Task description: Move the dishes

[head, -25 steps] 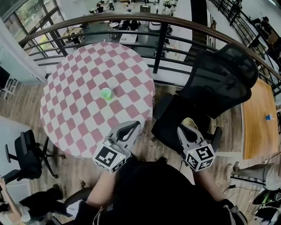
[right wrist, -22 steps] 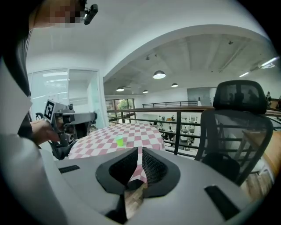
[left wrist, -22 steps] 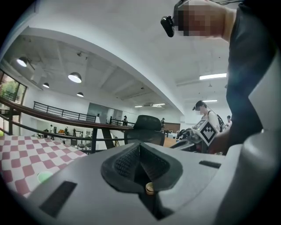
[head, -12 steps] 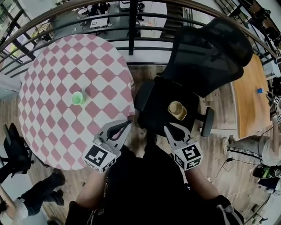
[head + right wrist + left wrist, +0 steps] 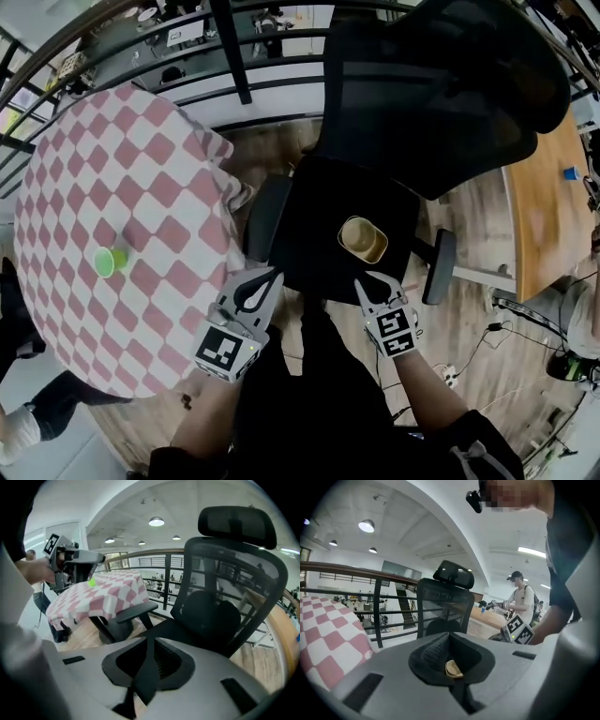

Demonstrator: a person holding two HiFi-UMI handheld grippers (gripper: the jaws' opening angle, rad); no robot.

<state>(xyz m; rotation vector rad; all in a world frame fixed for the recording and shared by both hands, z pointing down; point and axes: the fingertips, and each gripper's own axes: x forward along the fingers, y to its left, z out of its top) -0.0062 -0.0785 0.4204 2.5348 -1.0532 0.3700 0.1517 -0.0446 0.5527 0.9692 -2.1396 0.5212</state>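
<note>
A tan bowl (image 5: 362, 238) sits on the seat of a black office chair (image 5: 309, 202). In the head view my right gripper (image 5: 373, 281) hangs just short of it, its jaws a narrow slit apart with nothing between them. My left gripper (image 5: 270, 275) is at the seat's front left corner, tips together and empty. The left gripper view frames the bowl (image 5: 453, 669) in the window between its jaws. A small green cup (image 5: 110, 261) stands on the round pink-checked table (image 5: 122, 178) to the left, also showing as the green cup (image 5: 92, 582) in the right gripper view.
The chair's mesh back (image 5: 225, 597) and armrest (image 5: 439, 267) stand around the seat. A black railing (image 5: 234, 52) runs behind the table. A wooden table (image 5: 539, 202) with a blue cup (image 5: 570, 172) is at right. Another person (image 5: 520, 597) stands beyond it. Cables (image 5: 487, 328) lie on the floor.
The view has swung from the checked table to the chair. Both grippers have dropped and come in over the seat's front edge, so the bowl now lies close ahead of the right one.
</note>
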